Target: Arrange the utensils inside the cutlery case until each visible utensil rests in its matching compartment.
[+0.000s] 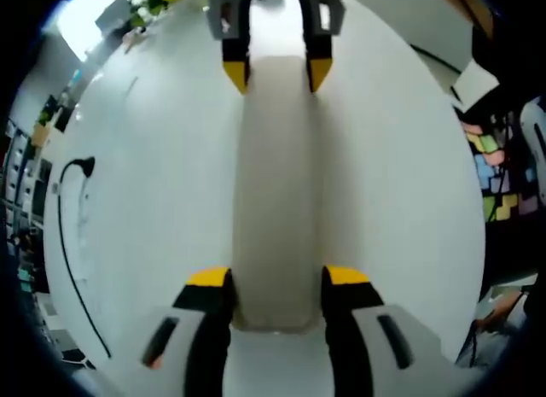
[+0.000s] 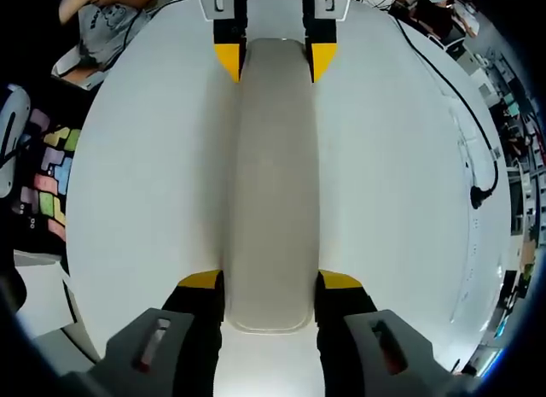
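Two tongs, left (image 1: 277, 282) and right (image 2: 270, 286), each bracket one end of the long, beige, round-cornered plastic cutlery case (image 1: 277, 192) lying on the white counter (image 1: 153, 209); contact unclear. We judge it light, stiff, slippery: grip both ends.

The case (image 1: 275, 192) looks like matt, smooth beige plastic with rounded ends. The tabletop (image 1: 153, 201) is smooth white with a faint sheen. Each claw (image 1: 276, 288) has matt black fingers (image 1: 208, 320) tipped in yellow, on smooth grey plastic bodies. A thin black cable (image 2: 461, 115) looks rubbery.
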`<control>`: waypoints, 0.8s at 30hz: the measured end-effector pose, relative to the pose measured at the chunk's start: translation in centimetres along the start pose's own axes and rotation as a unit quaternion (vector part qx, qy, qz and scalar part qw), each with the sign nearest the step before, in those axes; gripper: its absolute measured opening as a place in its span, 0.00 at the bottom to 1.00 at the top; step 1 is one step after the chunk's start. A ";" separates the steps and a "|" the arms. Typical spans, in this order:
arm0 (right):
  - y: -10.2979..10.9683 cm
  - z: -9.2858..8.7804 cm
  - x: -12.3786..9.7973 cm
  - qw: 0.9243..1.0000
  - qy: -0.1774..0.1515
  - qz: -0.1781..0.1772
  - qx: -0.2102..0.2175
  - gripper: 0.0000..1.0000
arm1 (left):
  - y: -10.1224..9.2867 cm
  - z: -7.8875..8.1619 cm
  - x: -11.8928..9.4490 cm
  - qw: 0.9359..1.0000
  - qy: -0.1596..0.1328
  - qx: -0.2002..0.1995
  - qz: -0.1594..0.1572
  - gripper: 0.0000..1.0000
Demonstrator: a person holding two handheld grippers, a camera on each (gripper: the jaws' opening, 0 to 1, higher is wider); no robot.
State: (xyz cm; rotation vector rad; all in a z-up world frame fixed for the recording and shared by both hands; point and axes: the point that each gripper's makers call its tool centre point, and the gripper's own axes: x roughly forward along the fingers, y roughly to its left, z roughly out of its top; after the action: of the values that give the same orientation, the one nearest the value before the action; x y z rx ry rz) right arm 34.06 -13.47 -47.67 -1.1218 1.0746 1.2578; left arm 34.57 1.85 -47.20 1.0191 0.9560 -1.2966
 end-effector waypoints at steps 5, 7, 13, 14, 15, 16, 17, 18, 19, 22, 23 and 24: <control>0.0 -0.1 0.1 1.000 0.020 0.011 0.009 0.43 | -0.1 0.0 0.1 1.000 0.002 -0.005 -0.010 0.43; 0.1 -0.1 0.1 1.000 0.025 0.013 0.009 0.43 | -0.1 0.0 0.1 1.000 0.003 -0.009 -0.015 0.44; 0.0 -0.1 0.2 0.999 0.046 0.016 0.004 0.43 | -0.1 -0.1 0.3 0.999 0.009 -0.014 -0.029 0.44; 0.0 -0.1 0.2 0.999 0.047 0.017 0.003 0.43 | -0.1 -0.1 0.3 0.999 0.010 -0.014 -0.029 0.44; 0.1 -0.2 0.2 0.999 0.047 0.017 0.003 0.43 | -0.1 -0.1 0.3 0.999 0.010 -0.014 -0.029 0.44; 0.1 -0.2 0.2 0.999 0.046 0.017 0.005 0.43 | -0.1 -0.1 0.3 0.999 0.009 -0.014 -0.030 0.44; 0.1 -0.2 0.2 0.999 0.045 0.016 0.005 0.43 | -0.2 -0.1 0.3 0.999 0.009 -0.013 -0.030 0.44; 0.1 -0.2 0.2 0.999 0.043 0.016 0.006 0.43 | -0.2 -0.1 0.3 0.999 0.007 -0.013 -0.030 0.44; 0.2 -0.2 0.1 0.999 0.042 0.015 0.006 0.43 | -0.2 -0.1 0.3 0.999 0.006 -0.013 -0.030 0.44; 0.2 -0.2 0.1 0.999 0.035 0.014 0.008 0.43 | -0.1 -0.2 0.2 0.999 -0.003 -0.011 -0.030 0.45; 0.2 -0.2 0.0 0.999 0.032 0.014 0.008 0.43 | -0.1 -0.2 0.2 1.000 -0.005 -0.007 -0.030 0.45; 0.1 -0.1 0.1 0.999 0.030 0.014 0.008 0.43 | -0.1 -0.2 0.2 0.999 -0.007 -0.006 -0.030 0.45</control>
State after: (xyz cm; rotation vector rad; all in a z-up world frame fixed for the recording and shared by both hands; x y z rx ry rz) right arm 33.92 -13.58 -47.74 -1.1424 1.1464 1.2421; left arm 34.49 1.96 -47.46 0.9767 0.9898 -1.3448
